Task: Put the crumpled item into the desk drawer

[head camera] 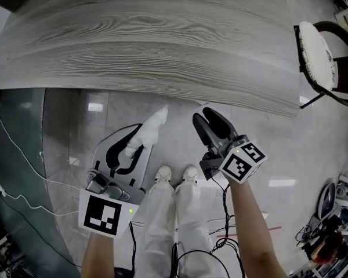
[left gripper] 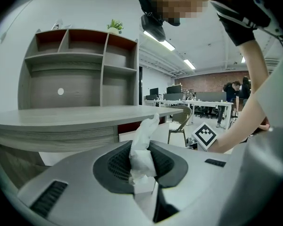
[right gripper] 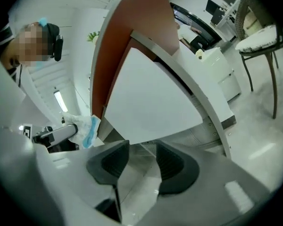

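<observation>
A white crumpled item (head camera: 150,127) sticks forward out of my left gripper (head camera: 134,142), which is shut on it just below the desk's front edge. In the left gripper view the crumpled item (left gripper: 142,147) stands upright between the dark pads of the left gripper (left gripper: 141,171). My right gripper (head camera: 204,116) hangs beside it to the right, open, with nothing between its fingers. The right gripper view shows the right gripper (right gripper: 142,147) open, facing a white panel (right gripper: 151,98) under the grey desk top (right gripper: 198,107); whether that panel is a drawer front I cannot tell. The crumpled item (right gripper: 87,128) shows at the left there.
The grey wood-grain desk top (head camera: 151,45) fills the upper head view. A chair with a white cushion (head camera: 318,54) stands at the right. Cables (head camera: 23,161) trail over the floor at the left. The person's legs and white shoes (head camera: 175,175) are between the grippers. A wall shelf (left gripper: 80,65) stands behind the desk.
</observation>
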Available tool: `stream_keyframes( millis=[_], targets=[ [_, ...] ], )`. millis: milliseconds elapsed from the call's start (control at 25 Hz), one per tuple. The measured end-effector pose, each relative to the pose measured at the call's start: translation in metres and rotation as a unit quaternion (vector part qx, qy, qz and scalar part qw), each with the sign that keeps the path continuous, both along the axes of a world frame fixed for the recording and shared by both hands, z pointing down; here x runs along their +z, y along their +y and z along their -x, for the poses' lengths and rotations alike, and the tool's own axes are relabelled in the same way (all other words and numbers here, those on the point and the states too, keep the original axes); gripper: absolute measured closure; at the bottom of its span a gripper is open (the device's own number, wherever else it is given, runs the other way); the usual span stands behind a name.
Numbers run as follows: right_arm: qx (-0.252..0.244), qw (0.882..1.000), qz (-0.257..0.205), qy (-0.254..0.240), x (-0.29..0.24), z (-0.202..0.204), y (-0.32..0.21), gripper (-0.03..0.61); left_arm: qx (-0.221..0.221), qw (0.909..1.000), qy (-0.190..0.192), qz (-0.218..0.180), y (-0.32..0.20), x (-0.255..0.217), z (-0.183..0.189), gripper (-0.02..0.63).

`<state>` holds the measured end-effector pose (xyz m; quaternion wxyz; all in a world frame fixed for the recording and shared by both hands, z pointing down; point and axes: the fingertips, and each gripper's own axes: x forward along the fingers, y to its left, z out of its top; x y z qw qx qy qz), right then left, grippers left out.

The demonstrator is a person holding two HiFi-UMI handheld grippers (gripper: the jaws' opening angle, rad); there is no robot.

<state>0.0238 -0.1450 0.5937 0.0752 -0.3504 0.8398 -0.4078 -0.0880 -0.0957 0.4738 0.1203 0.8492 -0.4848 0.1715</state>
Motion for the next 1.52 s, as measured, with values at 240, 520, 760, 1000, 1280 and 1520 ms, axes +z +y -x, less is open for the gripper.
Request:
stream_keyframes(
  millis=[240,520,760,1000,1280,1520],
  targets=[
    [0.009,0.998,0.02,-0.051,0.018,0.004,-0.014,0.373,-0.003,1.0,-0.004,0.008,-0.003,0.01,0.003,0.546],
    [0.025,0.994,-0.002,-0.109,0.011,0.0,-0.03,0.353,-0.004,0.9999,-0.008,0.006,-0.004,0.019,0.002,0.546],
    [0.021,0.989,-0.019,-0.147,0.004,0.0,-0.041,0.347,0.004,0.9998,-0.014,0.015,-0.005,0.026,-0.002,0.546],
    [0.02,0.987,-0.04,-0.157,0.003,-0.003,-0.039,0.368,0.005,0.9998,-0.017,0.012,-0.006,0.025,-0.003,0.546],
    [0.022,0.987,-0.069,-0.146,-0.003,-0.007,-0.032,0.411,-0.003,0.9998,-0.019,0.006,-0.001,0.022,0.001,0.546],
    [0.013,0.988,-0.07,-0.139,-0.001,-0.009,-0.02,0.419,-0.005,0.9997,-0.024,0.003,0.006,0.016,0.002,0.546]
  ],
)
